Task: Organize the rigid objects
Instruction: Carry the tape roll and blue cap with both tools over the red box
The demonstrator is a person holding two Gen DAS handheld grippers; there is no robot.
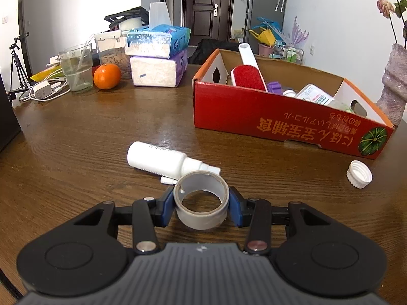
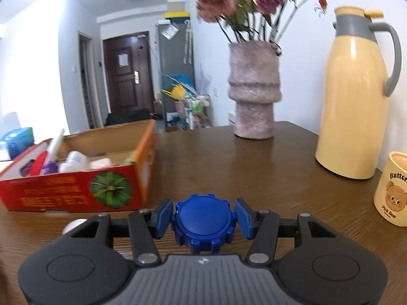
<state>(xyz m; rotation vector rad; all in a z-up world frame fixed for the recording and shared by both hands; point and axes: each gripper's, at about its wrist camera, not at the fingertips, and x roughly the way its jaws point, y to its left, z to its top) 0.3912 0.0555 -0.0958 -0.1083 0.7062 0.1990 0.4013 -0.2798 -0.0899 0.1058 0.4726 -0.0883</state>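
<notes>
My left gripper [image 1: 202, 204] is shut on a grey roll of tape [image 1: 201, 213], held just above the wooden table [image 1: 89, 147]. A white bottle [image 1: 162, 158] lies on its side just beyond the tape. A white cap [image 1: 359, 174] lies to the right. The red cardboard box [image 1: 279, 117] stands at the right and holds a red lint brush [image 1: 248, 76] and other items. My right gripper [image 2: 203, 217] is shut on a blue ridged lid [image 2: 203, 222], right of the box [image 2: 76, 190].
At the back left stand tissue packs [image 1: 157, 58], an orange [image 1: 106, 76], a glass [image 1: 76, 68] and a charger with cables [image 1: 42, 90]. A pink vase [image 2: 254, 89], a yellow thermos jug [image 2: 356, 96] and a bear mug [image 2: 393, 189] stand at the right.
</notes>
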